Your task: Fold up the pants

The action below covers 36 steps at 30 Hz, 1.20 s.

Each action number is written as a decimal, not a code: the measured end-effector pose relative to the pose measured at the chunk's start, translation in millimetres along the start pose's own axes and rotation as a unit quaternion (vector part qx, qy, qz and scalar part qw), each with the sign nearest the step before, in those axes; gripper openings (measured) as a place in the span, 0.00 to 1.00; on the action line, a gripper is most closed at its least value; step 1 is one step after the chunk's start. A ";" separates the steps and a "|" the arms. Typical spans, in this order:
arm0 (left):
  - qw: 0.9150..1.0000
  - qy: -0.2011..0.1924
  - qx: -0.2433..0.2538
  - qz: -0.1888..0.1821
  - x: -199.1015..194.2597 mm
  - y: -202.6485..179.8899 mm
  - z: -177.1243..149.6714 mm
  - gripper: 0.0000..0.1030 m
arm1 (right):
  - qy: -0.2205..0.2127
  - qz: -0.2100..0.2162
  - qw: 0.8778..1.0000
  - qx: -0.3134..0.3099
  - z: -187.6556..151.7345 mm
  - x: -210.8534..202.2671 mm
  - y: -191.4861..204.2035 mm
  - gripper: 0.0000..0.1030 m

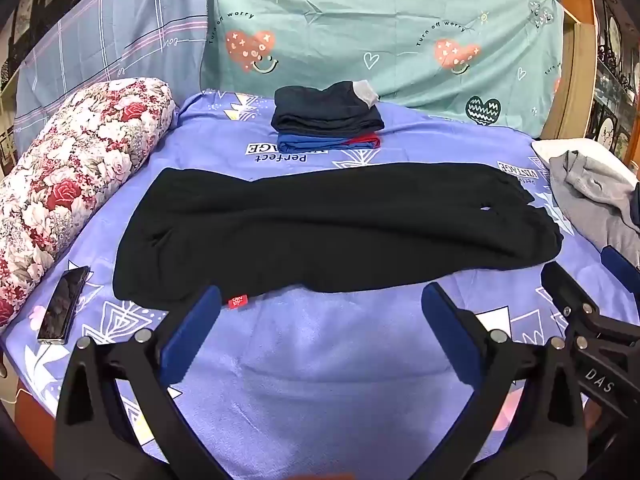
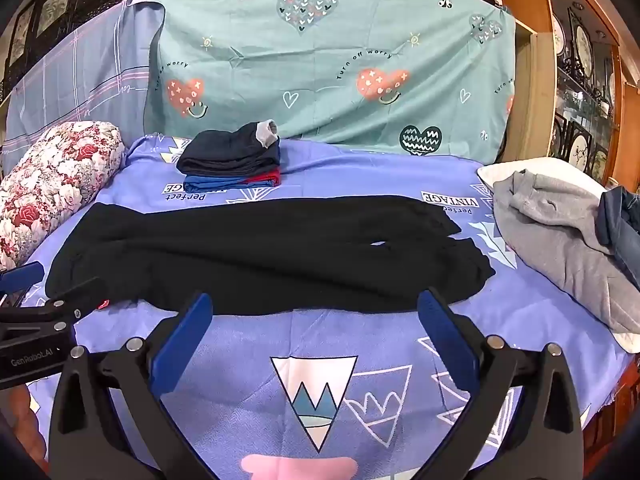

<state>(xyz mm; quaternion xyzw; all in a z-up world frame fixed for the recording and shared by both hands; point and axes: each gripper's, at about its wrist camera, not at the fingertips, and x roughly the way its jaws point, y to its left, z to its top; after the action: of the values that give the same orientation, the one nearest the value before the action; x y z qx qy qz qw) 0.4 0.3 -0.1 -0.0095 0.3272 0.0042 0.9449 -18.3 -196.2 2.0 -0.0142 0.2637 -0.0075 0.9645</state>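
Note:
Black pants (image 1: 320, 224) (image 2: 264, 252) lie flat across the purple bed sheet (image 1: 320, 360) (image 2: 248, 364), waist at the left with a small red tag (image 1: 238, 301), leg ends at the right, one leg laid over the other. My left gripper (image 1: 320, 304) hovers above the sheet just in front of the pants' near edge, open, nothing between its blue pads. My right gripper (image 2: 316, 312) hangs over the near edge toward the leg end, open and empty too. Each gripper shows at the edge of the other's view.
A stack of folded clothes (image 1: 326, 120) (image 2: 230, 164) sits behind the pants. A floral bolster (image 1: 76, 176) (image 2: 52, 184) lies left, with a phone (image 1: 64, 304) beside it. Grey and blue garments (image 2: 560, 232) are heaped on a pillow at the right. Patterned sheets (image 1: 380, 28) hang behind.

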 end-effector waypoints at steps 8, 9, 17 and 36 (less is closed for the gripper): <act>1.000 0.001 0.003 0.003 6.6 3.4 -4.2 0.98 | 0.001 0.000 1.000 0.000 -1.5 3.2 0.6 0.99; 1.000 0.001 0.003 0.003 7.0 4.3 -4.6 0.98 | 0.004 0.002 1.000 -0.001 -0.8 2.5 0.4 0.99; 1.000 0.003 0.003 0.008 7.9 3.2 -4.3 0.98 | 0.006 0.002 1.000 0.000 -3.7 7.2 0.7 0.99; 1.000 0.006 0.000 0.007 5.7 2.8 -3.8 0.98 | 0.005 0.004 1.000 0.001 -5.6 6.3 2.5 0.99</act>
<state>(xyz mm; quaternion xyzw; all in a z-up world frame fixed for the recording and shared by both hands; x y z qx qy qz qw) 2.5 3.0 -6.6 -0.0072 0.3331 0.0103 0.9428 -15.7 -194.0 -6.1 -0.0125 0.2688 -0.0038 0.9631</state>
